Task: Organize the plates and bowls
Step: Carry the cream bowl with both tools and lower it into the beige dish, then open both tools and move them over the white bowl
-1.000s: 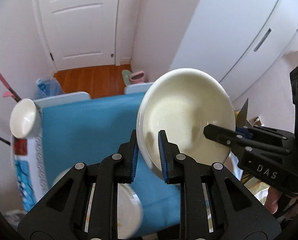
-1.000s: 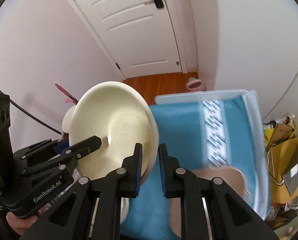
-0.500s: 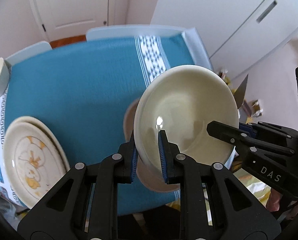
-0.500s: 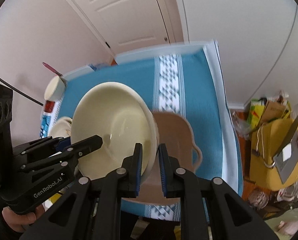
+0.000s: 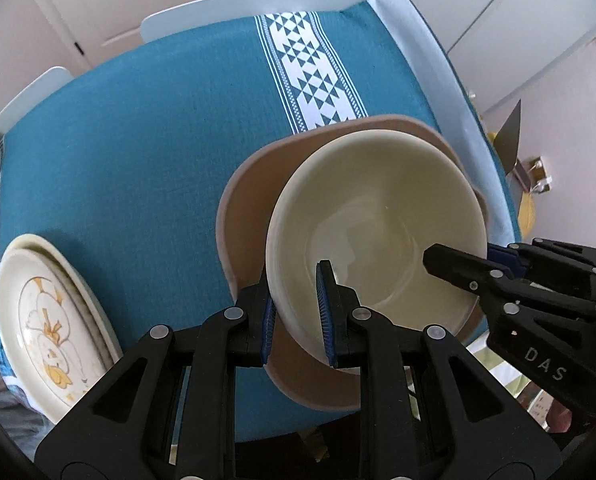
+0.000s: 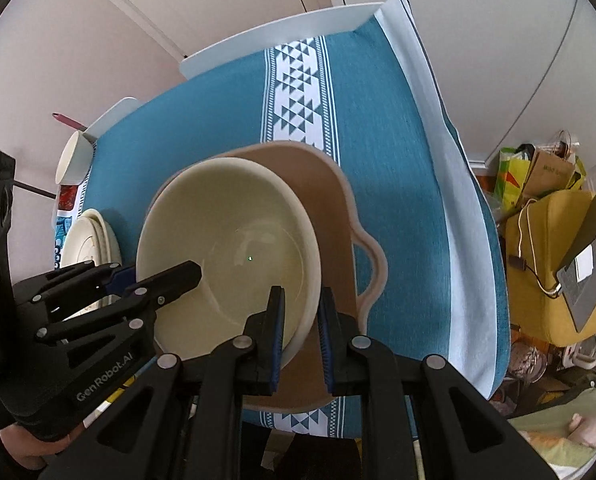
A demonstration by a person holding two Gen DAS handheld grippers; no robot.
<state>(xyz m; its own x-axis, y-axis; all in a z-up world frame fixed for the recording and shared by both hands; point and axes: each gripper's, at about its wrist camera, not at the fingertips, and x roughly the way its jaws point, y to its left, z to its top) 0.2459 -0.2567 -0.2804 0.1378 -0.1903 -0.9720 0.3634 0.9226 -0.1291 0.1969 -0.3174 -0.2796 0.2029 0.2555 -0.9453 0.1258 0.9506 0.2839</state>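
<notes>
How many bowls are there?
3. The cream bowl hangs in both tongs, above the tan bowl with handles on the blue cloth. A small white bowl sits at the table's far left edge. More may be hidden.

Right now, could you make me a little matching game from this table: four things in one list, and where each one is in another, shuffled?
Things:
1. cream bowl
2. tan handled dish
3. stack of flower-patterned plates
4. patterned white stripe

Places:
A. at the table's left edge
B. running across the teal tablecloth
C. gripped at its rim by both hand-held grippers
D. on the cloth, under the bowl

Pairs: 1-C, 2-D, 3-A, 4-B
</notes>
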